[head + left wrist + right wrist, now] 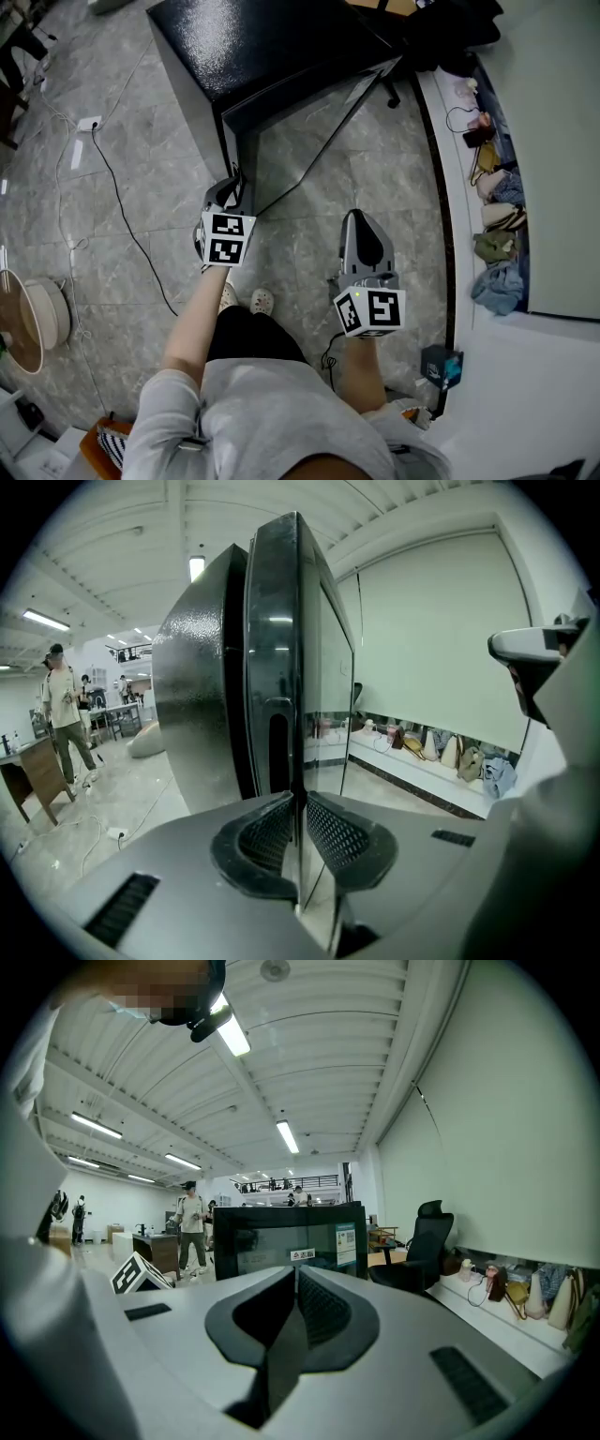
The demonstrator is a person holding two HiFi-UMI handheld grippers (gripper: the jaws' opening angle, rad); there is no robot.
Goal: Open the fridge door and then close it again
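The black fridge (253, 37) stands at the top of the head view with its glass door (309, 141) swung out towards me. My left gripper (234, 190) sits at the door's free edge. In the left gripper view the door's edge (295, 667) runs upright between the gripper's (298, 803) pads, which close on it from both sides. My right gripper (363, 222) hovers over the floor to the right of the door, touching nothing, its jaws together. In the right gripper view it (292, 1279) points at the fridge (281, 1241) from a distance.
A black cable (122, 206) and a power strip (89, 124) lie on the tiled floor at left. A low ledge (459, 234) with bags runs along the right wall. An office chair (427, 1241) stands beyond the fridge. People (64, 714) stand far back.
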